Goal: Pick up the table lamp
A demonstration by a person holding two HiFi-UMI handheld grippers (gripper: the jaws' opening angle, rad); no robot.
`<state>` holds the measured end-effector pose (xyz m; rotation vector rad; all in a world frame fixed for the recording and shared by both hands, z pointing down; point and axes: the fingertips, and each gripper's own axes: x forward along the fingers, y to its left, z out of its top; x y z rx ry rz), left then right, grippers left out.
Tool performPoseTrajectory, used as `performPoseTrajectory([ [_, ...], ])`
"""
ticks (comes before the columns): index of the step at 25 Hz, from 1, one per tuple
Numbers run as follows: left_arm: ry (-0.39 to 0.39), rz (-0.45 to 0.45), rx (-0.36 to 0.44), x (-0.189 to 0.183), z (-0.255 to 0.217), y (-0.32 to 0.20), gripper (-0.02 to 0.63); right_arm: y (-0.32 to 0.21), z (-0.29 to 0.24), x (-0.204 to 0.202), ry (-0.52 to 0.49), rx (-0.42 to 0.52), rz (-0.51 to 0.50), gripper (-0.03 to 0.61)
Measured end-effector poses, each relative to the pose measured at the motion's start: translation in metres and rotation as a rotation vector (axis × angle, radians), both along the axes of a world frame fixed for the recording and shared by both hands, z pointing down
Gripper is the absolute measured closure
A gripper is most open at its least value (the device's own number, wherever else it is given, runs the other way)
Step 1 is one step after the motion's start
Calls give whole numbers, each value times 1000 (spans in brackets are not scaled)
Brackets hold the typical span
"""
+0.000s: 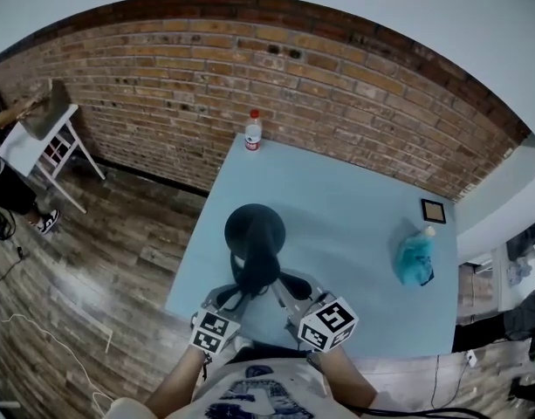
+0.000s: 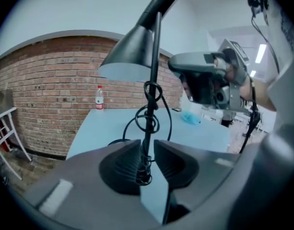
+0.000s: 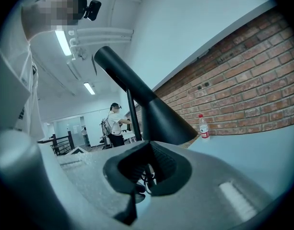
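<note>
The table lamp (image 1: 254, 234) is standing over the near part of the light blue table (image 1: 354, 199), shade toward the brick wall (image 1: 162, 85). I cannot tell if its base is resting on the table. The left gripper (image 2: 147, 147) is sitting with its jaws apart, and the cord-wrapped stem (image 2: 154, 66) is passing through the gap, with daylight beside it. The right gripper (image 3: 147, 145) is pinching the same stem, tips closed on it. A bottle (image 1: 253, 132) is standing at the far edge.

1 water bottle (image 1: 253, 131) at table's (image 1: 354, 225) far edge, teal bag (image 1: 415, 260) + sm. frame (image 1: 433, 210) nr right.
</note>
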<state>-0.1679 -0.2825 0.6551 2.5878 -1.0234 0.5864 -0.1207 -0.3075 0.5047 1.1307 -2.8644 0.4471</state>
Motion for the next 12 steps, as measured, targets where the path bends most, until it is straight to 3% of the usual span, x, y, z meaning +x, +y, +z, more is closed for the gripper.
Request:
performPoseTrajectory([
  [7,0,28,-16,9,11,-8,516,-6,5,-5,-10,-6,-9,580],
  [12,-3,41,-11,15,16,-11,517,-4,3,-7,-23,1,-27,580],
])
